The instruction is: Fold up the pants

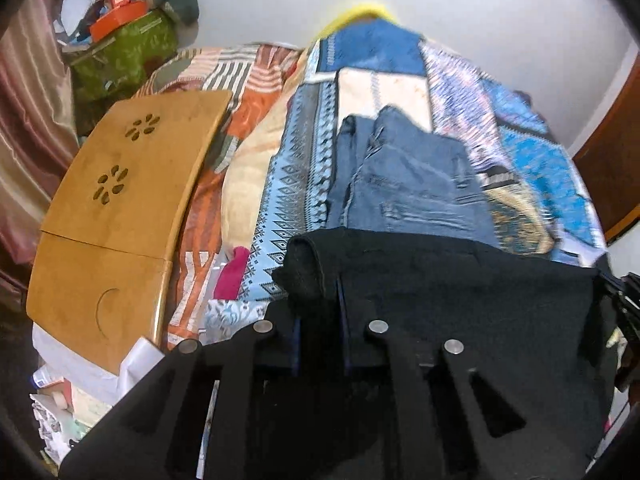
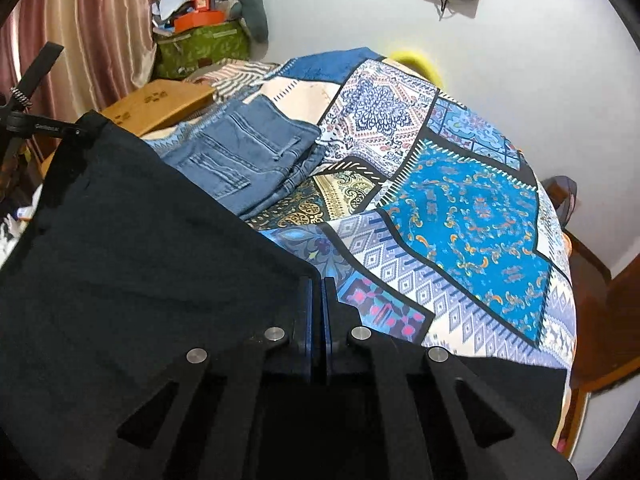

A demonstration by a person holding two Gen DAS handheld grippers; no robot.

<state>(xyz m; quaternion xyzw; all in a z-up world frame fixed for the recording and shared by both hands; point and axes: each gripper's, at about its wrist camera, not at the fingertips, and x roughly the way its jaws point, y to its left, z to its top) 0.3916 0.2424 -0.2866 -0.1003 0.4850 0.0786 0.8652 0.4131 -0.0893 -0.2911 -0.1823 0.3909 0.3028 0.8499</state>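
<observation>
Black pants [image 1: 460,292] hang stretched between my two grippers, lifted above the bed. My left gripper [image 1: 320,300] is shut on one corner of the pants, where the cloth bunches around the fingers. My right gripper [image 2: 319,292] is shut on the other corner of the black pants [image 2: 140,248], its blue pads pressed together on the edge. The left gripper shows at the far left of the right wrist view [image 2: 52,130]. The lower part of the pants is hidden below the grippers.
Folded blue jeans [image 1: 408,184] lie on the patchwork bedspread [image 2: 460,208], just beyond the black pants; they also show in the right wrist view [image 2: 248,156]. A wooden lap table [image 1: 120,200] stands at the left. A green bag [image 1: 124,52] with boxes sits by the curtain.
</observation>
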